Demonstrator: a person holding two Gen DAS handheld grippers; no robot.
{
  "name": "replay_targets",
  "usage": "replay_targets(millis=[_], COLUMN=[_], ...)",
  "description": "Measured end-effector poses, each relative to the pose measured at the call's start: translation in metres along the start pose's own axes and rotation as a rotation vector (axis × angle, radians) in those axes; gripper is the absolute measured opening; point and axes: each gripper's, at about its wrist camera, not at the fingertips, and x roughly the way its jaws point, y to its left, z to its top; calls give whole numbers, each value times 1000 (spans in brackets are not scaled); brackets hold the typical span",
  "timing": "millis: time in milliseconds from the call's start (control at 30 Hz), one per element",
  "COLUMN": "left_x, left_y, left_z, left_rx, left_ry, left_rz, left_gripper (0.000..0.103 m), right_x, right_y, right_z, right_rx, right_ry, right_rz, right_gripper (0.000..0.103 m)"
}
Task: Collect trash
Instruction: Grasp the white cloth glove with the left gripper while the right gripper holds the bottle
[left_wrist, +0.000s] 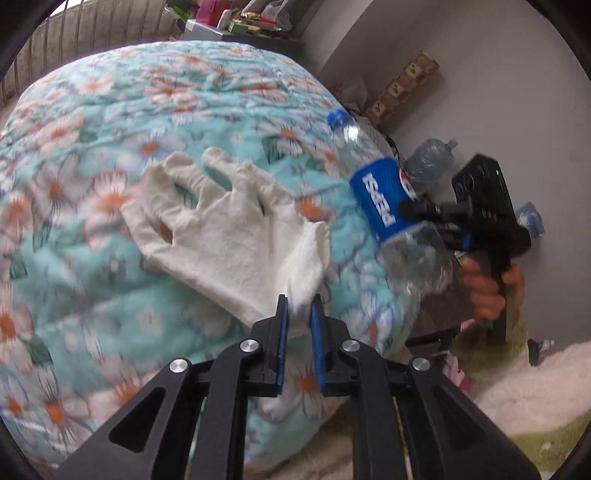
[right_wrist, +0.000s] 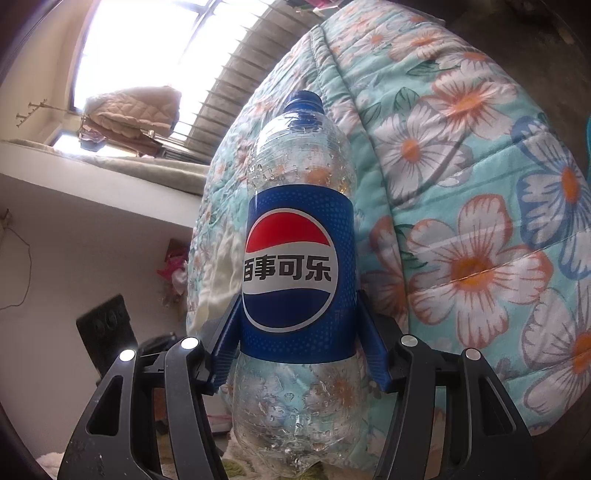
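The left tool (left_wrist: 300, 310) has its blue pads (left_wrist: 282, 325) pressed nearly together on one corner of a crumpled white tissue (left_wrist: 229, 229), the rest of which lies spread on the floral quilt (left_wrist: 110, 147) covering the bed. From the left wrist view the bite looks thin, right at the edge of the paper, so the step in hand, lifting the tissue off the bed, is best done slowly: a quick pull on soft paper with so little caught could tear the corner or let it slip out. I would lift straight away from the quilt and let the sheet peel up under its own weight, not drag it sideways across the stitched fabric, where it may snag. The right tool (right_wrist: 299, 343) is clamped across the blue label of an empty Pepsi bottle (right_wrist: 295, 258), pads (right_wrist: 229, 347) on either side of the label, the blue cap (right_wrist: 303, 101) pointing away from the camera; the bottle is held off the bed just beside its edge, near the tissue. The thin plastic looks dented and will flex, so the squeeze should stay firm but not crushing, and the right hand (left_wrist: 487, 288) is best kept steady while the left works, with the bottle clear of the rising tissue. No bin or bag shows in either view, so where both pieces go cannot be told.
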Motion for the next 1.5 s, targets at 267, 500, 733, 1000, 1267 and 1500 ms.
replay_targets(millis=[267,500,733,1000,1267,1500], left_x=[-22,2,8,29,43,46], left_y=[22,56,51,5,-12,-18], left_z=[-28,-22,-4,21,23,25], left_rx=[-148,-405,-436,-189,-35,-7], left_ry=[-97,-129,-255,-248,-219,-218], left_rz=[-10,-93,-139,223,416,461], left_gripper=[50,51,51,48,33,25], right_x=[-2,2,6,8,18,36], right_y=[5,4,4,14,29,43], right_z=[0,2,1,3,12,17], right_rx=[11,37,34,-12,-62,-93], right_ry=[1,5,12,4,-24,-38], right_rz=[-14,-12,-13,-73,-189,-226], right_gripper=[57,57,57,63,70,60])
